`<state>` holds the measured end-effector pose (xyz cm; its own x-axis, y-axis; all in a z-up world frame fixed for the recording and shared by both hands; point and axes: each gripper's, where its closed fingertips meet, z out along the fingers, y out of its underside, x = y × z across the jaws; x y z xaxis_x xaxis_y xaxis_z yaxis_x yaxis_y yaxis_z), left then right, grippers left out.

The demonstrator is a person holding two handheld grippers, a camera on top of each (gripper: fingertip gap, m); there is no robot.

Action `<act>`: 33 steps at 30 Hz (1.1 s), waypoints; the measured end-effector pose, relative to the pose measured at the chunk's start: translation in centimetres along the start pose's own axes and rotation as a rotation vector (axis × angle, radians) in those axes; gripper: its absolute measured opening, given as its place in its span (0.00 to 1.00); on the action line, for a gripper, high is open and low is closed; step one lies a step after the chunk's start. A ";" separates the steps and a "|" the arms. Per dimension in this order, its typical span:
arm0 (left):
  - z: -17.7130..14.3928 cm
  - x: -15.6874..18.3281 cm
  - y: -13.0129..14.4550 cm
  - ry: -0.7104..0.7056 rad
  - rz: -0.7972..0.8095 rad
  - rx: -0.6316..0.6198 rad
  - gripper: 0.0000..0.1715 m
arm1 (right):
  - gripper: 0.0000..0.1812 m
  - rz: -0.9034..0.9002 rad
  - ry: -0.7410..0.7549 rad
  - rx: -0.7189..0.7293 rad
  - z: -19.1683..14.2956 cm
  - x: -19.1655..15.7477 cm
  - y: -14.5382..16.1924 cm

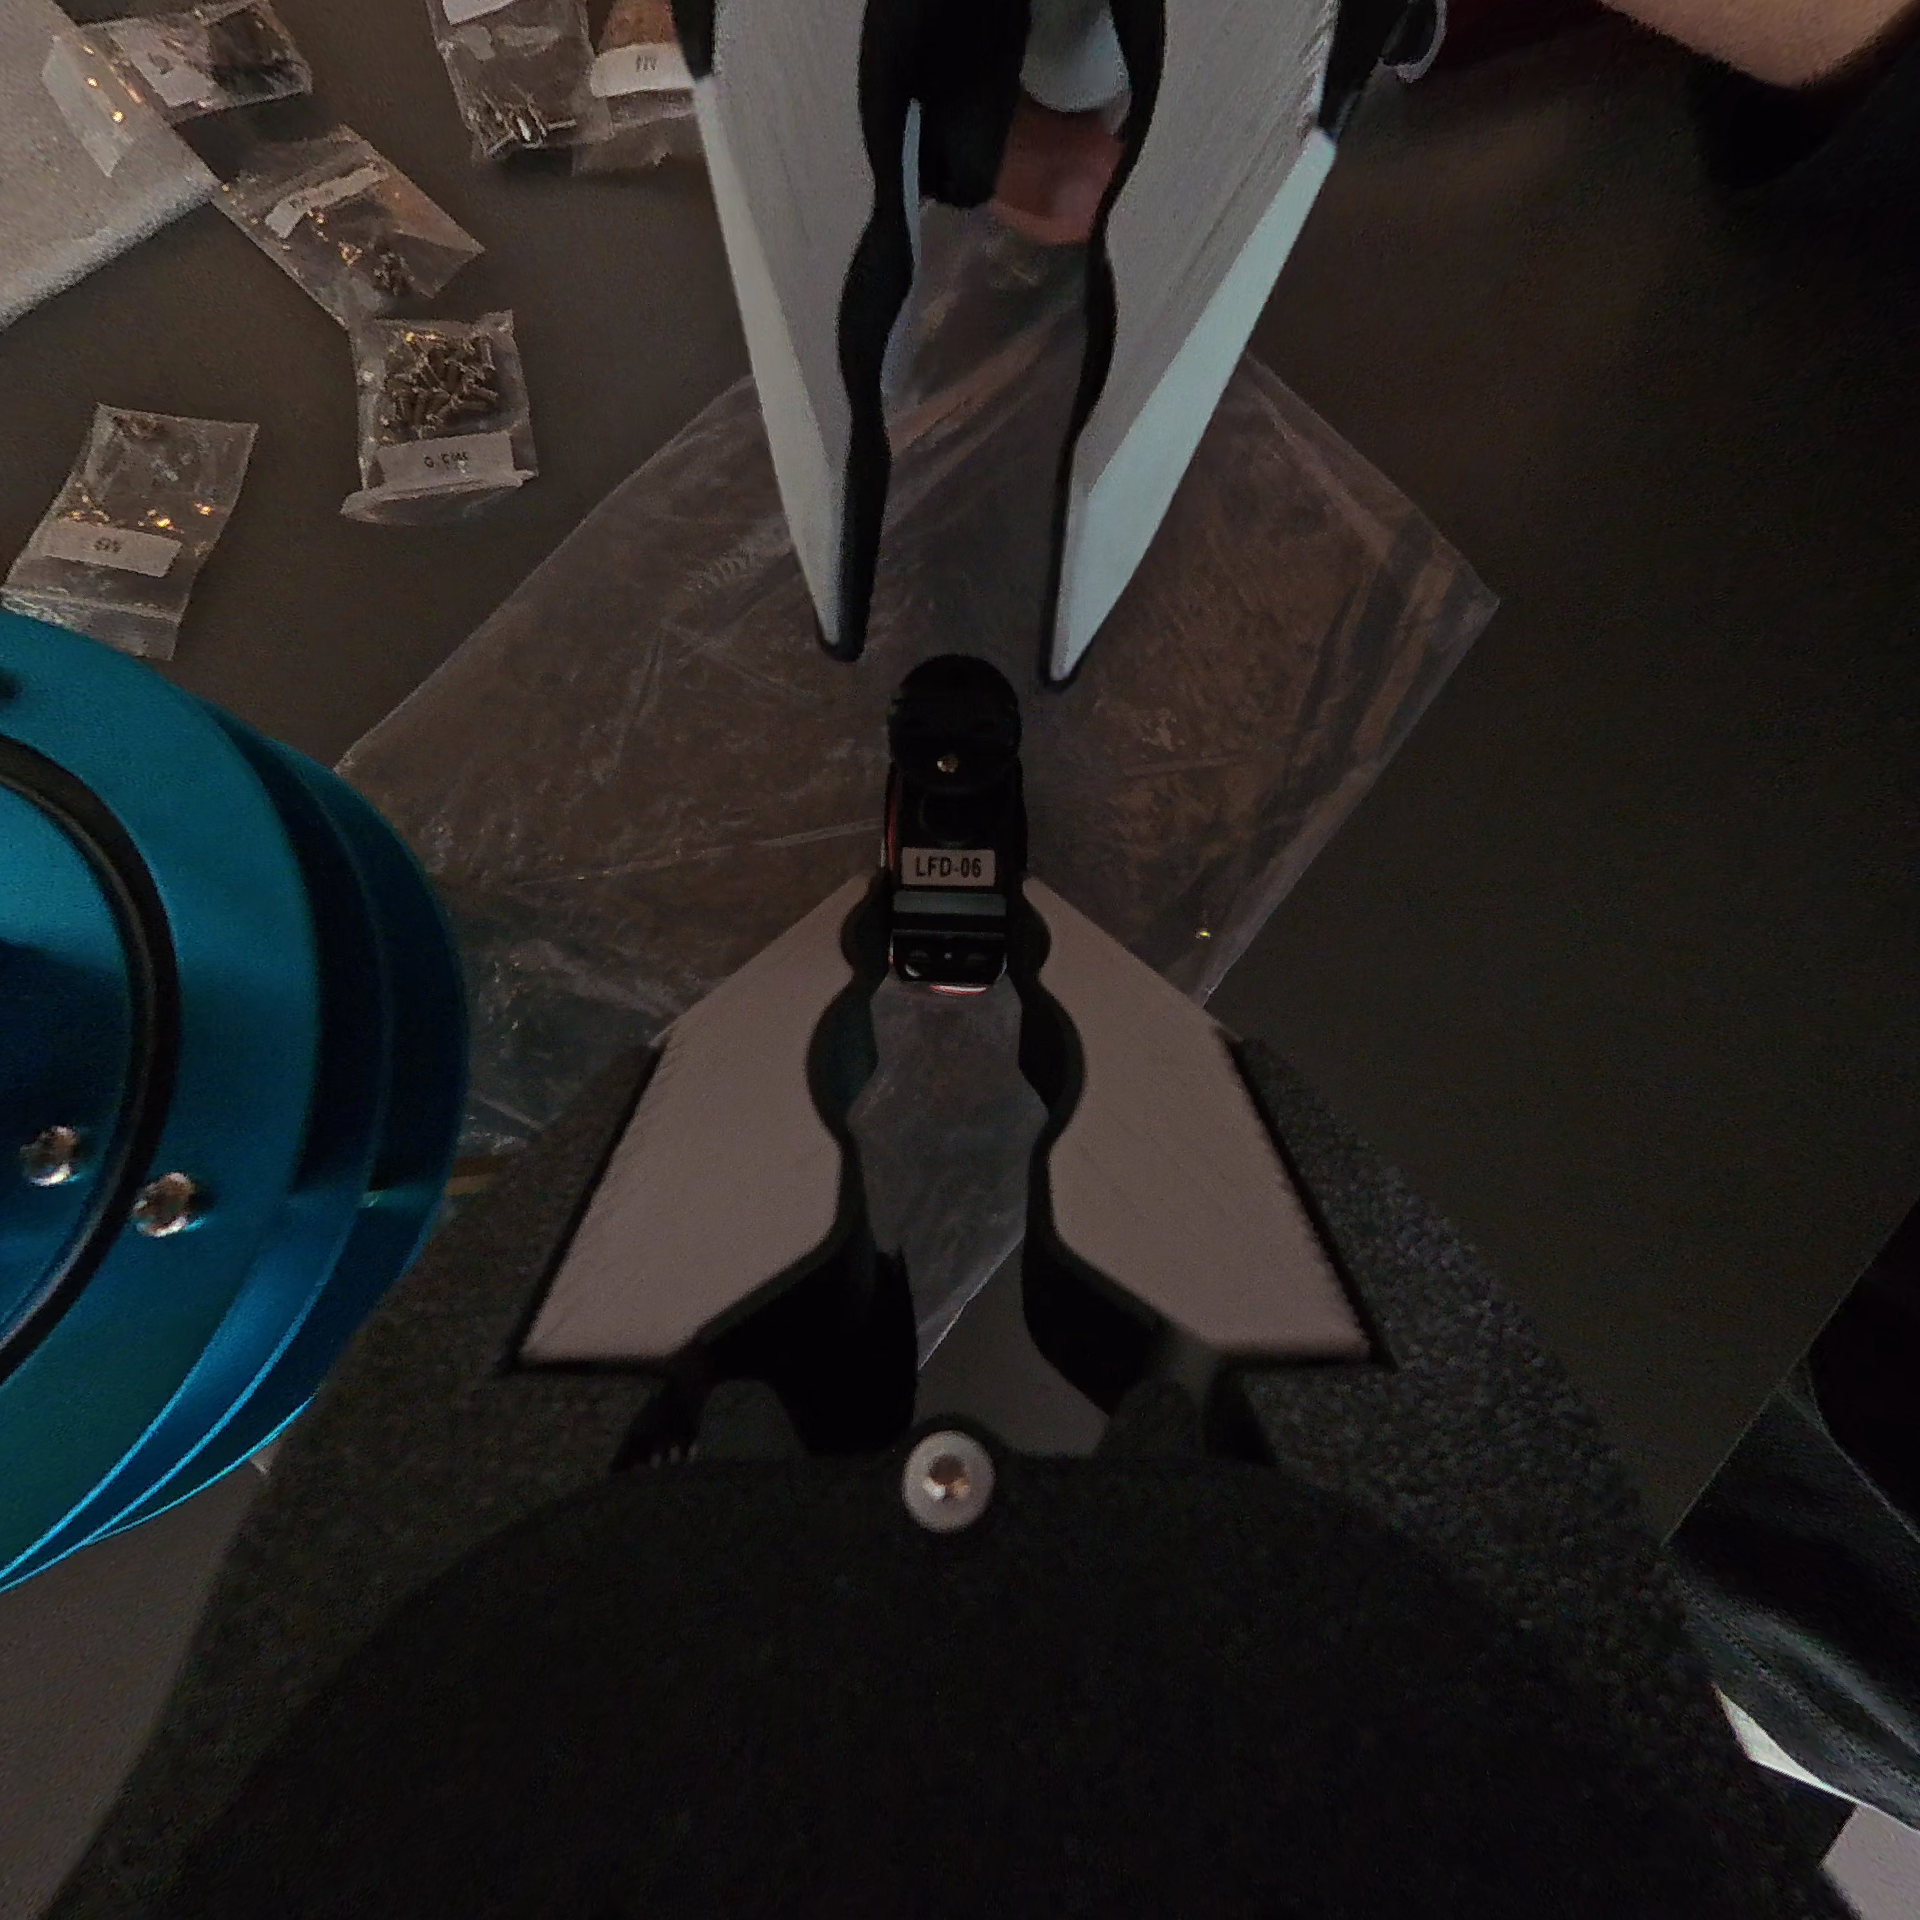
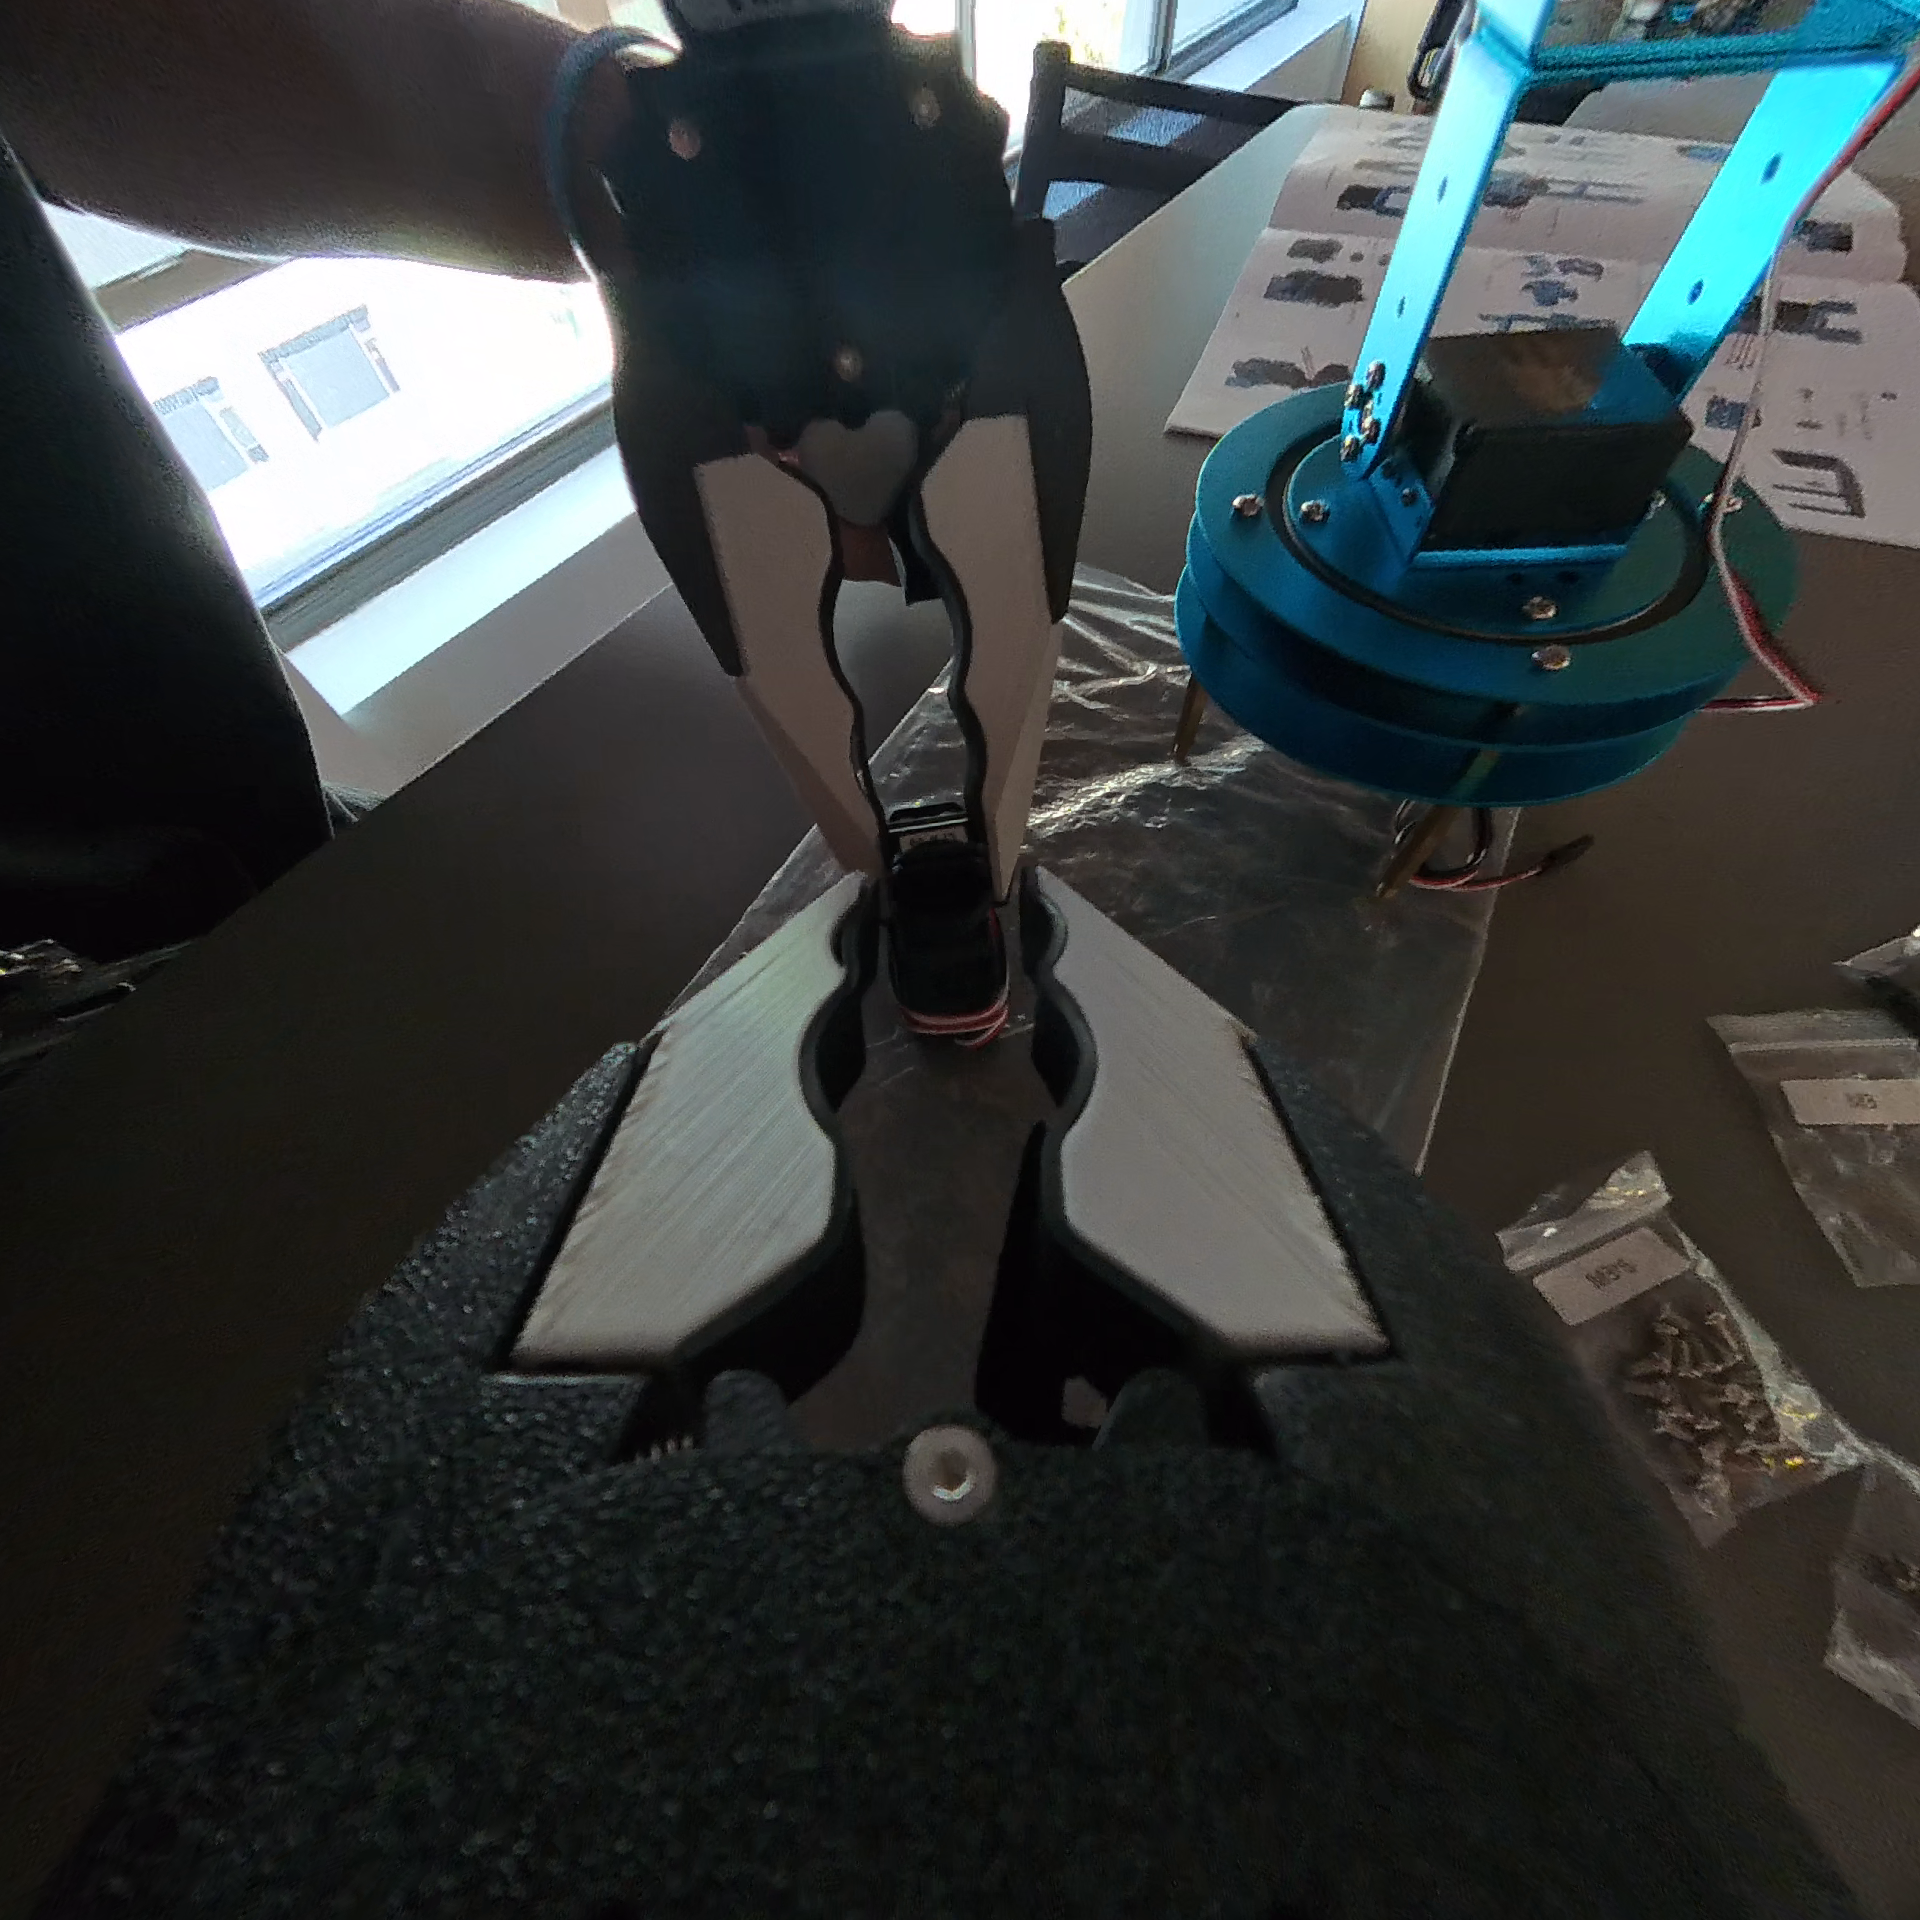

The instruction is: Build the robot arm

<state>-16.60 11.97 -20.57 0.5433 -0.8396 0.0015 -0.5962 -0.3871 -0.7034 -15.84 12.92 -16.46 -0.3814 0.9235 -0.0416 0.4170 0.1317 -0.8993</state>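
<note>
A dark table (image 1: 1558, 520) fills both views, with a crumpled clear plastic sheet (image 1: 1247, 623) spread beneath the fingers. A blue round-based assembly (image 2: 1455, 665) stands off to the right of the right gripper's fingers and well apart from them. Printed paper sheets (image 2: 1299, 260) lie beyond it.

The left gripper (image 1: 951, 894) comes down steeply from above, carried on a person's forearm (image 2: 312, 135). Its fingers are closed against the sides of a small black servo (image 1: 948, 810), gripping the labelled end.

The right gripper (image 2: 945, 888) faces it from the opposite side at a lower, flatter angle. Its fingers are spread. They flank the servo with a thin gap on each side and do not appear to touch it.

The servo sits dead centre between both pairs of fingertips. Its long axis runs roughly along the left fingers, and so points toward the right gripper rather than across it. The end wrapped in red, white and black wire is the one nearest the right fingers, low over the sheet. Whether it rests on the plastic cannot be told.

Small clear bags of screws (image 1: 442, 416) lie scattered beyond the left fingers to their left, well apart.
</note>
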 end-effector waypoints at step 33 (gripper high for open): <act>0.0 0.0 0.0 -0.004 0.003 0.010 0.12 | 0.04 -0.019 -0.033 0.021 -0.9 -0.3 0.0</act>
<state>-16.59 11.98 -20.56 0.5437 -0.8393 -0.0034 -0.5920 -0.3807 -0.7104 -14.94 13.01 -16.08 -0.4156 0.9087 -0.0386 0.3920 0.1407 -0.9091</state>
